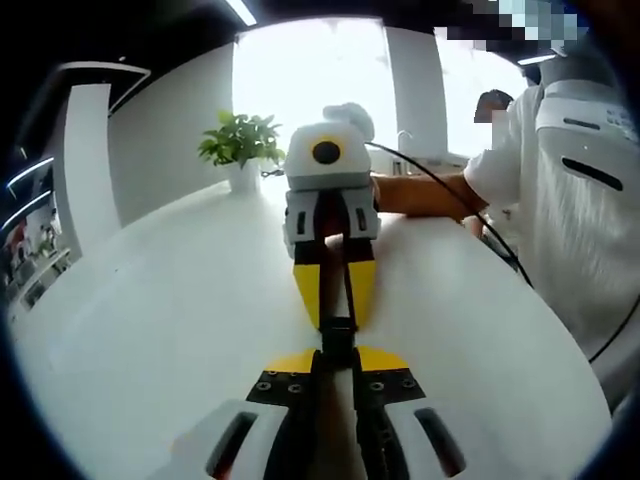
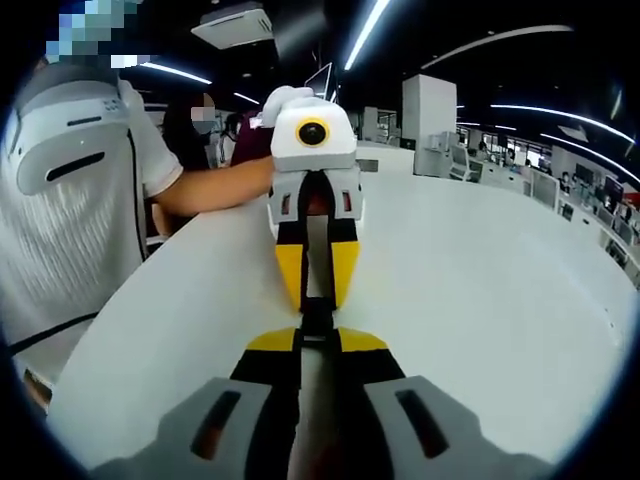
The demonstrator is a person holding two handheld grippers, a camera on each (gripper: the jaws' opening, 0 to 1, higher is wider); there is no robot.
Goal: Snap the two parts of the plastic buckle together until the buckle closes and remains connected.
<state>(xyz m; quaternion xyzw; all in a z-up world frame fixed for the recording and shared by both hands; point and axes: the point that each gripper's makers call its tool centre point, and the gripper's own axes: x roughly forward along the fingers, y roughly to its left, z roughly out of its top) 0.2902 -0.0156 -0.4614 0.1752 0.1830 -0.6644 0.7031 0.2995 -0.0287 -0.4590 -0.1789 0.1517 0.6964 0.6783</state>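
Buckle: 1 black plastic buckle [image 1: 338, 335] hangs above the white table [image 1: 150, 330], stretched between the 2 grippers, which face each other tip to tip.
Long axis: the buckle runs along the line from one gripper to the other; in the right gripper view it [image 2: 318, 315] points straight away from the camera, towards the opposite gripper.
Joined or not: it looks like 1 continuous dark piece, but I cannot tell if the 2 parts are fully clicked.
Left gripper: the left gripper [image 1: 338, 350] has its yellow-tipped jaws pressed together on the near end of the buckle; seen from the other side [image 2: 318, 290] the jaws are also tight on it.
Right gripper: the right gripper [image 2: 318, 335] pinches the opposite end, jaws closed around it; it appears also in the left gripper view [image 1: 336, 305].
Person: 1 person in a white shirt [image 2: 80, 200] stands at the table edge.
Plant: 1 small green plant [image 1: 240, 145] in a white pot stands on the far side of the table.
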